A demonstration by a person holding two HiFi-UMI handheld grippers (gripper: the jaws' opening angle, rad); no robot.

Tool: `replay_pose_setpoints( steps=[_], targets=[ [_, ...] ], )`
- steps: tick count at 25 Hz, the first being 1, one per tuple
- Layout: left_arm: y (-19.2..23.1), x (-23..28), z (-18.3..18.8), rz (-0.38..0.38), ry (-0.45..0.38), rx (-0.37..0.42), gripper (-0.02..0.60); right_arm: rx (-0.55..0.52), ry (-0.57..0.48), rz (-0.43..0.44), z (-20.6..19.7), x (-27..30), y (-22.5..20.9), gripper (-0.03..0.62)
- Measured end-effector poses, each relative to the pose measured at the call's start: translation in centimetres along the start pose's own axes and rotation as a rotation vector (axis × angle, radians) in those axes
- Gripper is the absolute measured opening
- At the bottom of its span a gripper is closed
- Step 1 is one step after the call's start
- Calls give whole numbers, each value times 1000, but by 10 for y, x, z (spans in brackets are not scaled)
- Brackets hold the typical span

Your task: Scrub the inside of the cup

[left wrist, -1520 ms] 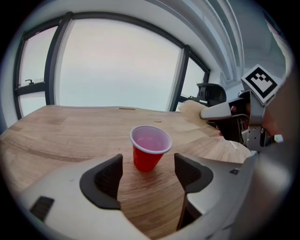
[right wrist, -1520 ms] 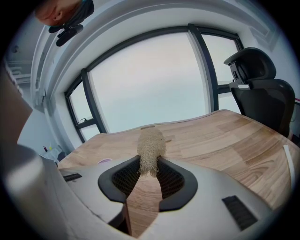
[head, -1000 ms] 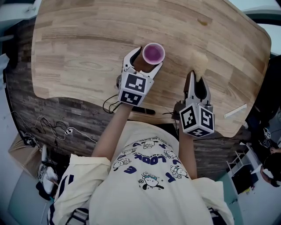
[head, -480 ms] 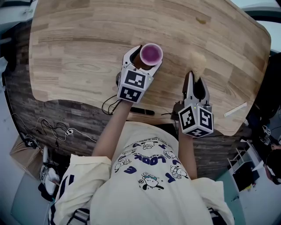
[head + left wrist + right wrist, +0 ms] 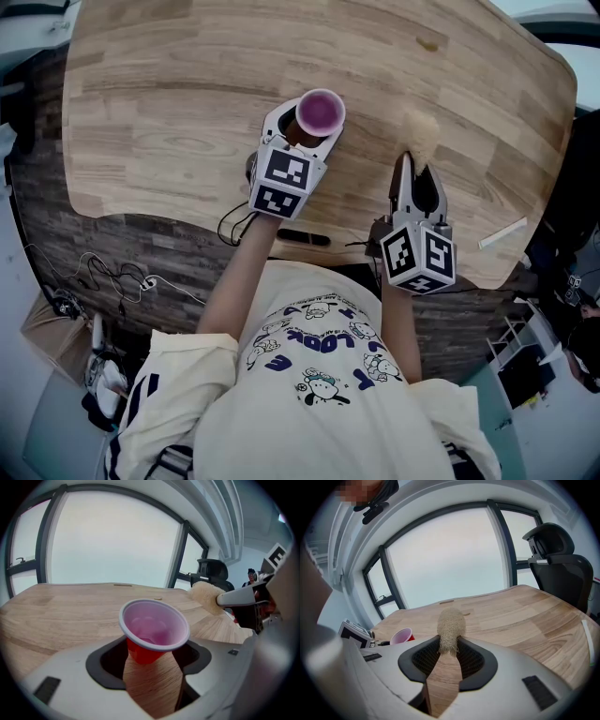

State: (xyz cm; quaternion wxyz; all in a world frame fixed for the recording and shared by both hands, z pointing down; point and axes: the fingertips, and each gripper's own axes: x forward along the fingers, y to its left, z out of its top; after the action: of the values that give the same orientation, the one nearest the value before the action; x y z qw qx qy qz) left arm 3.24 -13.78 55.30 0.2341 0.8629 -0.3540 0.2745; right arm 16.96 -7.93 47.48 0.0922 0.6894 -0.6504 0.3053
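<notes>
You've got the big wooden table (image 5: 169, 112) under you, and both tools are poised near its front edge. Your left gripper (image 5: 309, 127) has the cup between its jaws; they stand wide and have just been closing in, and the pads look to be meeting the cup's red sides, so call it a fresh, light grip. Your right gripper (image 5: 419, 169) is pinched narrow on the tan scrubber (image 5: 422, 131), which sticks out past its tips. The cup (image 5: 321, 111) sits upright on the table, mouth up, pink inside showing, to the left of the scrubber and clear of it. So this reads as the steadying step, with no scrubbing begun. Next, I'd say you need that hold firm, then swing the scrubber across over the rim and down inside without knocking the cup over.
</notes>
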Motion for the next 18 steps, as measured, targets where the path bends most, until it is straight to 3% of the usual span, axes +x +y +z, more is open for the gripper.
replay_pose_setpoints(
  steps=[7,18],
  targets=[
    [-8,-15,8,-17,-26,-12,310,-28,-22,59,10,-10,16,101],
    [-37,-51,34,-34,-64,105,310,-274,-51,261,39,-46,64,97]
  ],
)
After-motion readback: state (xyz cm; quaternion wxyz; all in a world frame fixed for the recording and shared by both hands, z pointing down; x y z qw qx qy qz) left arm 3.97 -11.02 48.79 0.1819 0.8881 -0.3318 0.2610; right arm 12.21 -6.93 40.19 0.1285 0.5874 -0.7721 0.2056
